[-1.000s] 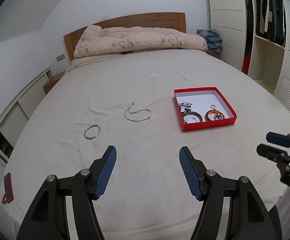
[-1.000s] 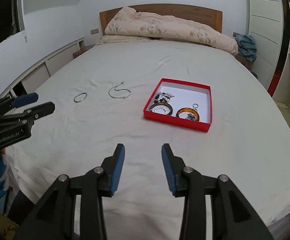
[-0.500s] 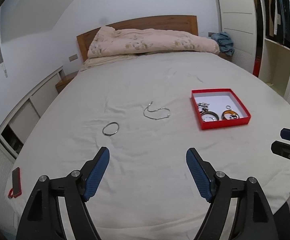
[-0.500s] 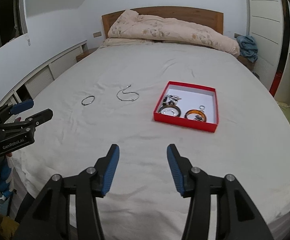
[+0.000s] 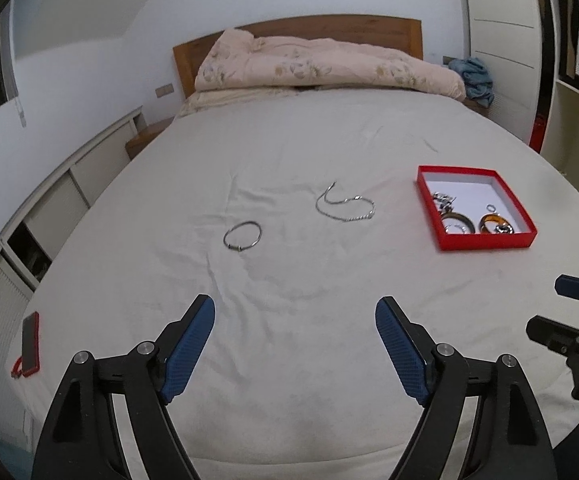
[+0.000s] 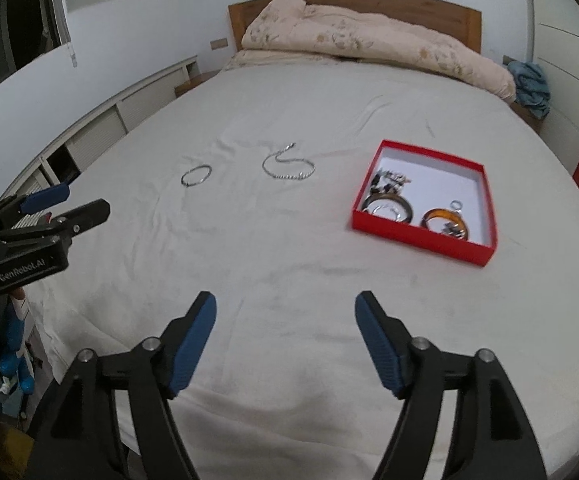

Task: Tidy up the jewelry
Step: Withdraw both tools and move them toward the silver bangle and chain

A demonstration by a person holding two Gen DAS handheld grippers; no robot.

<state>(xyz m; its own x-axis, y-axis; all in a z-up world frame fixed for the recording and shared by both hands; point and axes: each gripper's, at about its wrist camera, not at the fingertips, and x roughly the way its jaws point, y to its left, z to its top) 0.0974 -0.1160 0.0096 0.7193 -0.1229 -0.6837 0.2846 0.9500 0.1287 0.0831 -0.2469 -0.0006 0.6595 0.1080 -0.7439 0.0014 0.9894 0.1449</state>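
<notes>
Your fingers have spread wider on both grippers, left gripper point(image 5: 295, 344) and right gripper point(image 6: 285, 338), both empty; the bangle point(image 5: 242, 235) and chain point(image 5: 345, 208) lie on the bed point(image 5: 289, 280) well ahead.

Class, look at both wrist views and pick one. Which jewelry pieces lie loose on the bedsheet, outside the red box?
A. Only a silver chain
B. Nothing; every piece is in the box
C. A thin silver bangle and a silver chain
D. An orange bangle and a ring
C: the thin silver bangle and the silver chain lie on the sheet to the left of the red box, while the orange bangle sits inside it.
</notes>
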